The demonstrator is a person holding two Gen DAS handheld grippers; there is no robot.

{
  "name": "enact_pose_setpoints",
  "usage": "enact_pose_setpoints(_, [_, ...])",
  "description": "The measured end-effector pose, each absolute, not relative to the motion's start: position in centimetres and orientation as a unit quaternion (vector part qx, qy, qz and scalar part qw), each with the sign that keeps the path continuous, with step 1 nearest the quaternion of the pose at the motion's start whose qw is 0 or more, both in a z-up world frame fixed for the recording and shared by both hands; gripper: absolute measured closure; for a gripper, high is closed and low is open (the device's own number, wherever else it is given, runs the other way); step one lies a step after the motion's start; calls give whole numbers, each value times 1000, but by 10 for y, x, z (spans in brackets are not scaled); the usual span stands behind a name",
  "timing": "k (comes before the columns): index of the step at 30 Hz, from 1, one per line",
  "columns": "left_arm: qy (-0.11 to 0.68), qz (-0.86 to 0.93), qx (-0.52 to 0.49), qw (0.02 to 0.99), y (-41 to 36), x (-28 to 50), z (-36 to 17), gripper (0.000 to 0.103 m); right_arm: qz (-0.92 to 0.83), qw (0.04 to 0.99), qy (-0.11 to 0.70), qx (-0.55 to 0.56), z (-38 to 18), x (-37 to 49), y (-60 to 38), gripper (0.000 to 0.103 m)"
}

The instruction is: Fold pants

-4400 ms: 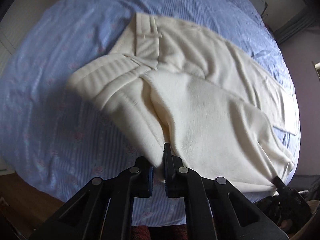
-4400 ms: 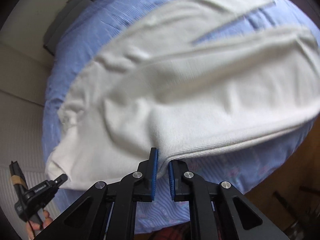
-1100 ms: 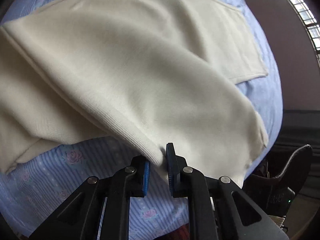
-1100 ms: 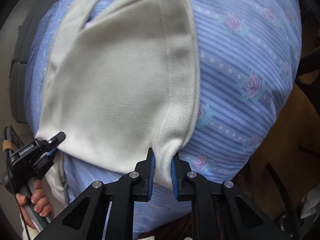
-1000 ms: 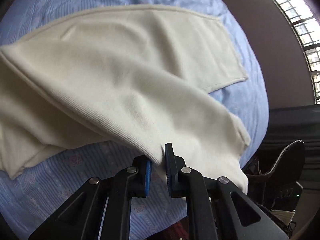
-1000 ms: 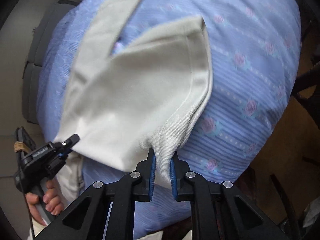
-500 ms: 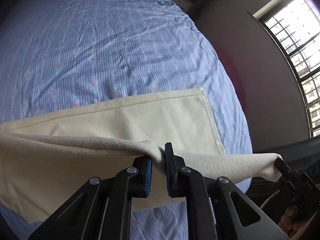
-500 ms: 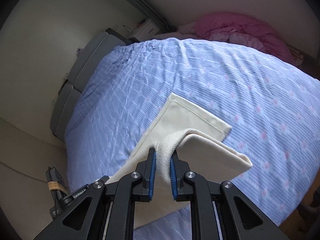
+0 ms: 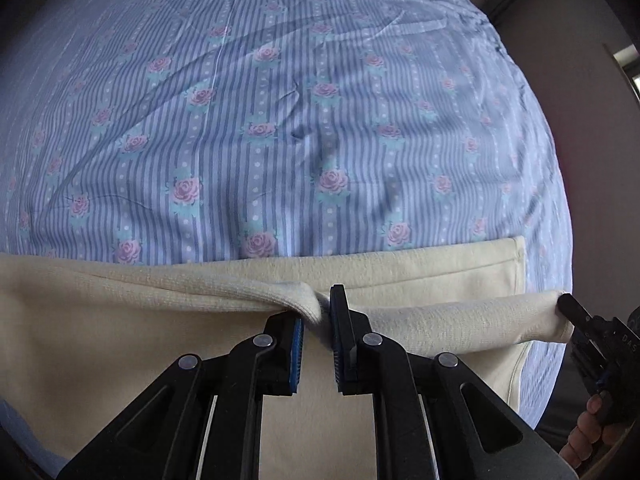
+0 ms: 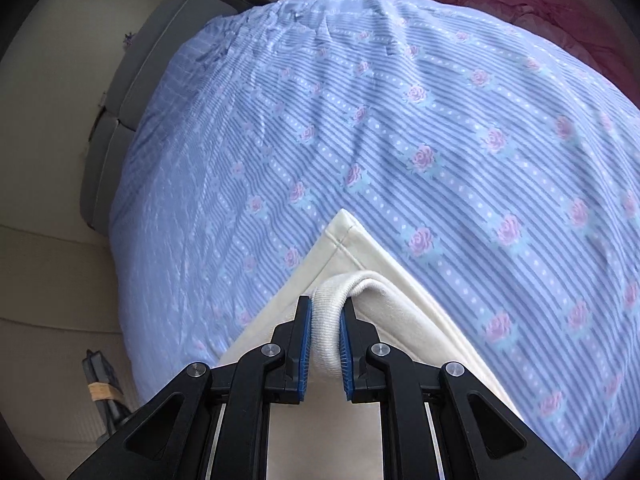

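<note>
The cream pants (image 9: 420, 268) lie along the near edge of the bed (image 9: 280, 100), on its blue striped sheet with pink roses. A lower layer lies flat on the sheet, its hemmed end showing at the right, while an upper layer is held raised just above it.

The left tool (image 9: 318, 316) is closed on a pinch of that upper layer's edge, the cloth bunched between its blue pads. The right tool (image 10: 326, 322) is likewise clamped tight on a thick ribbed roll of the same garment, which fills the narrow gap between its pads; in the left view it shows at the far right end of the raised edge. The edge hangs stretched between the two tools.

As a judgement, the task is partway through: the pants look already doubled over, one layer upon the other, and the current fold is in the air, not yet laid. What remains is to lower and align the held edge with the layer below, let go, and possibly fold once more and smooth.
</note>
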State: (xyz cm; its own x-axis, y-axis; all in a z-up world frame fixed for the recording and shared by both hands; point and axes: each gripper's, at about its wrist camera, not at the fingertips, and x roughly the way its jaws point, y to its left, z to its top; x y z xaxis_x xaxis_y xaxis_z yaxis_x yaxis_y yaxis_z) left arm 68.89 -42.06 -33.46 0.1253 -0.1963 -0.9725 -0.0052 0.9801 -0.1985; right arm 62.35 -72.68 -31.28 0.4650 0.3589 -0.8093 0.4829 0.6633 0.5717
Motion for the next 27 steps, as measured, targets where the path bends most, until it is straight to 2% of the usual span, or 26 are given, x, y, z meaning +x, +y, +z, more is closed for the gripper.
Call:
enact_pose_setpoints(3, [674, -43, -51, 736, -432, 696, -345, 88, -47, 730, 540, 417, -336, 645, -734, 88])
enact_pose_setpoints(6, [676, -40, -37, 734, -445, 700, -344, 73, -71, 731, 545, 404, -338, 651, -741, 80])
enact_pose_setpoints(7, [671, -47, -42, 739, -450, 701, -340, 68, -76, 749, 536, 382, -327, 650, -744, 71])
enact_pose_setpoints(8, [662, -58, -45, 746, -456, 702, -333, 66, -79, 769, 520, 363, -312, 648, -748, 57])
enact_pose_setpoints(10, [644, -92, -57, 757, -469, 705, -317, 63, -84, 796, 492, 344, -285, 642, -753, 46])
enact_pose_setpoints(17, [588, -170, -23, 790, -521, 686, -253, 59, -82, 831, 476, 276, -225, 606, -750, 46])
enact_pose_setpoints(22, [554, -189, -22, 811, -505, 619, -212, 49, -52, 847, 474, 234, -194, 557, -728, 46])
enact_pose_setpoints(27, [518, -161, -3, 840, -460, 546, -176, 39, -1, 868, 467, 168, -163, 509, -676, 35])
